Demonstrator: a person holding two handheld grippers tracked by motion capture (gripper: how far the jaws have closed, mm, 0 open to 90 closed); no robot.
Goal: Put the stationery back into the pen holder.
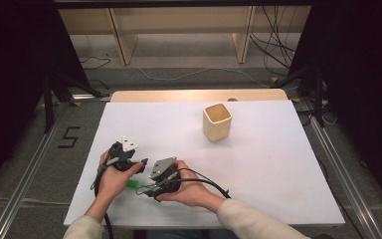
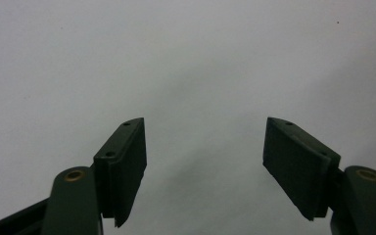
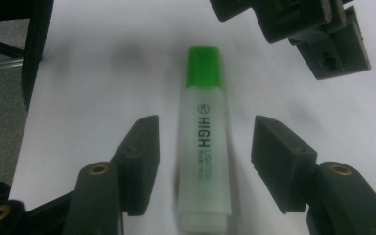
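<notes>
Green highlighter [image 3: 204, 142] lies flat on the white table [image 1: 258, 164], near the front edge, just ahead of the person's hands; in the high view only a bit of green [image 1: 132, 183] peeks out between the 2 grippers. Cap end points away from the right gripper [image 3: 204, 164], clear barrel toward it.

Right gripper: jaws stand partway open, 1 on each side of the barrel, a gap on both sides, pads not touching yet. Nothing gripped.

Left gripper [image 2: 204, 169]: jaws wide, nothing between them, just bare table ahead. In the right gripper view it sits just beyond the cap [image 3: 293, 29].

Handling, my read: light, stiff plastic, smooth and probably a bit slippery, flattish barrel so it should not roll much. Not fragile. Best hold is across the mid barrel by the printed lettering, pads square on the 2 long sides; grabbing near the cap risks it pivoting or the cap popping.

Beige cup [image 1: 217, 121] stands upright farther back on the table, well apart from the highlighter, looks empty.
</notes>
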